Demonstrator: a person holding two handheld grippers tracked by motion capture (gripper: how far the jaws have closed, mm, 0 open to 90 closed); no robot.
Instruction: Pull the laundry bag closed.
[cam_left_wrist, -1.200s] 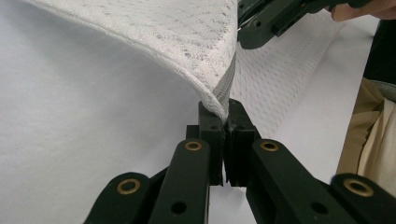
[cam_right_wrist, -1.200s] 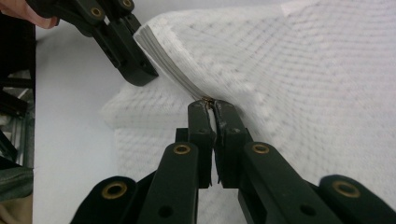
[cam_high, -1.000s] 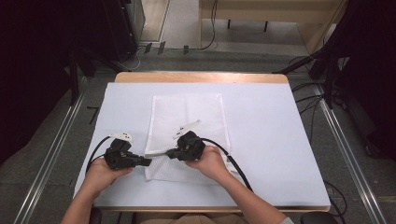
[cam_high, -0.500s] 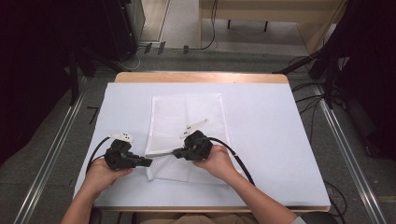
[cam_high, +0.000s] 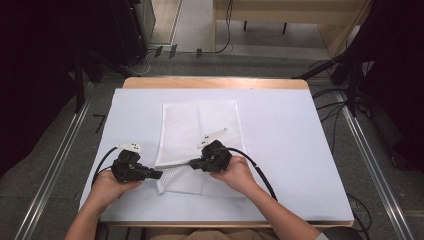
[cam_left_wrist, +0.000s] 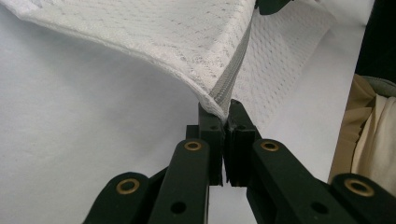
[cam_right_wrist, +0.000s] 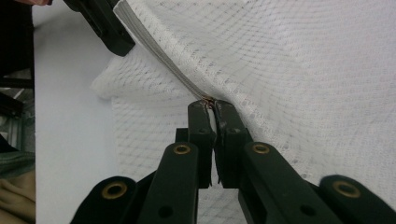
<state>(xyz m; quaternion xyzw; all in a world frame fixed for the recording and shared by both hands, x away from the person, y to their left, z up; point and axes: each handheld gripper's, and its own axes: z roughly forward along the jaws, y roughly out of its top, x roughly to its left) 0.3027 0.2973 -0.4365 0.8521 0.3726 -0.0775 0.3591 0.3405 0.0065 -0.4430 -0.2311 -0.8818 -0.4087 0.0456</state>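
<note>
A white mesh bag (cam_high: 200, 125) lies flat on the white table cover (cam_high: 280, 140), its near end folded up. My left gripper (cam_high: 159, 174) is shut on the bag's grey zipper edge (cam_left_wrist: 233, 74) at the near left corner, seen close in the left gripper view (cam_left_wrist: 223, 112). My right gripper (cam_high: 192, 163) sits a short way to the right along the same zipper (cam_right_wrist: 159, 56). Its jaws (cam_right_wrist: 211, 105) are shut on a small copper-coloured zipper pull (cam_right_wrist: 208, 99). The stretch of zipper between the two grippers is pulled taut and lifted off the table.
The wooden table edge (cam_high: 215, 82) shows at the far side. Metal rails (cam_high: 55, 165) run along both sides on the floor, with cables and dark equipment (cam_high: 125, 30) beyond. The person's beige clothing (cam_left_wrist: 369, 135) is at the near edge.
My right gripper has slid a little to the right along the zipper, away from the left gripper. The left gripper has stayed in place holding the corner.
</note>
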